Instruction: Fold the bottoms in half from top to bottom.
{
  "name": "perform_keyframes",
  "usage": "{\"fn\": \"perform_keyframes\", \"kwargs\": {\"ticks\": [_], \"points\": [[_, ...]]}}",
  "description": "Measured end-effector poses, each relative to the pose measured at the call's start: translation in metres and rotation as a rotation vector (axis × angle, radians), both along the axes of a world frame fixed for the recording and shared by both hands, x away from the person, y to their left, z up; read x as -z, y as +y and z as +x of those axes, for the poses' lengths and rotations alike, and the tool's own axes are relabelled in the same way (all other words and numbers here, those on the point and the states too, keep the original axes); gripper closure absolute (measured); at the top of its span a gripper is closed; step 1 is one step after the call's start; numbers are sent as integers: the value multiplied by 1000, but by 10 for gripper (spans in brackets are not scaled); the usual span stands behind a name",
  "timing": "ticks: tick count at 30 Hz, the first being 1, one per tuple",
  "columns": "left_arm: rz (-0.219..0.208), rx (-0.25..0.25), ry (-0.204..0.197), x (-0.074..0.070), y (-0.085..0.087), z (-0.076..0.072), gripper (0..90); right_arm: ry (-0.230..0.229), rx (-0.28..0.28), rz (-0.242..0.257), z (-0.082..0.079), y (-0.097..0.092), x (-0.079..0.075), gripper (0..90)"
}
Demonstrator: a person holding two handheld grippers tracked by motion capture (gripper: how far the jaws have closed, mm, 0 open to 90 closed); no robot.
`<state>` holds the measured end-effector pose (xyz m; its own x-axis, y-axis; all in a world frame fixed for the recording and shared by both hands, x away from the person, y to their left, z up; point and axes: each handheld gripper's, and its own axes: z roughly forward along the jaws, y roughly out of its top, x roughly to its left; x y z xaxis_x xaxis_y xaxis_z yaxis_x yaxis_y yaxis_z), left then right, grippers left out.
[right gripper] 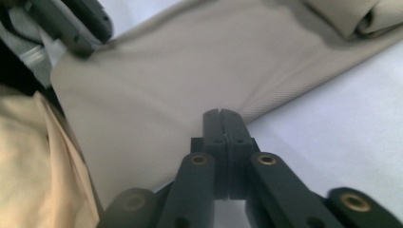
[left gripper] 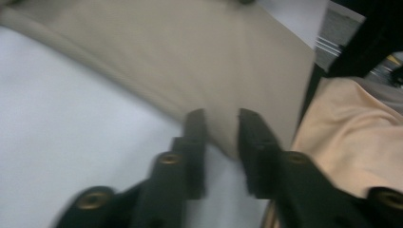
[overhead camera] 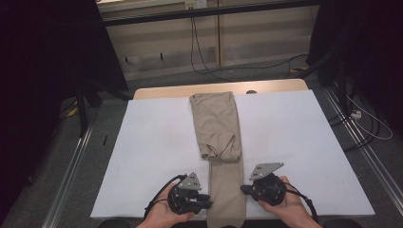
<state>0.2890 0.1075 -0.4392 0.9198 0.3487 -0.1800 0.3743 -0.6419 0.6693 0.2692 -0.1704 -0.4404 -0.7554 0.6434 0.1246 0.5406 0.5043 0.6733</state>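
Beige trousers (overhead camera: pixel 216 123) lie lengthwise down the middle of the white table (overhead camera: pixel 157 142), their far part folded back over the near leg. In the high view my left gripper (overhead camera: pixel 209 199) sits at the left edge of the near leg and my right gripper (overhead camera: pixel 243 190) at its right edge. The left gripper view has my left gripper (left gripper: pixel 222 118) open, its jaws a short way apart with the trousers' (left gripper: pixel 190 57) edge in the gap. My right gripper (right gripper: pixel 221 114) is shut, pinching the edge of the cloth (right gripper: pixel 180 71), which puckers at the tips.
The table's near edge is just behind both hands. A wooden board (overhead camera: pixel 266 86) shows at the far edge. Cables (overhead camera: pixel 199 52) trail over the floor beyond, and metal rails (overhead camera: pixel 361 147) run along both sides. The person's peach clothing (left gripper: pixel 351 133) is close by.
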Motion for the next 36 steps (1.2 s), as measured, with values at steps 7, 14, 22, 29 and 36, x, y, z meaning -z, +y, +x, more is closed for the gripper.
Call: {"fn": "perform_keyframes", "kwargs": {"ticks": [7,14,22,29,36], "points": [[-43,-136,-118,-10,-3,52,533,-112,112,32,49,-4,-21,640],[-40,-164,-230,-8,-24,84,414,-135,185,49,123,7,-23,616],[-77,-197,-240,-8,-41,102,677,-71,256,47,161,11,0,582],[-177,-308,-173,-23,-32,137,878,-77,247,103,152,0,-7,874],[-196,-496,-117,-15,-19,178,878,-106,252,114,134,-5,-14,667]]}}
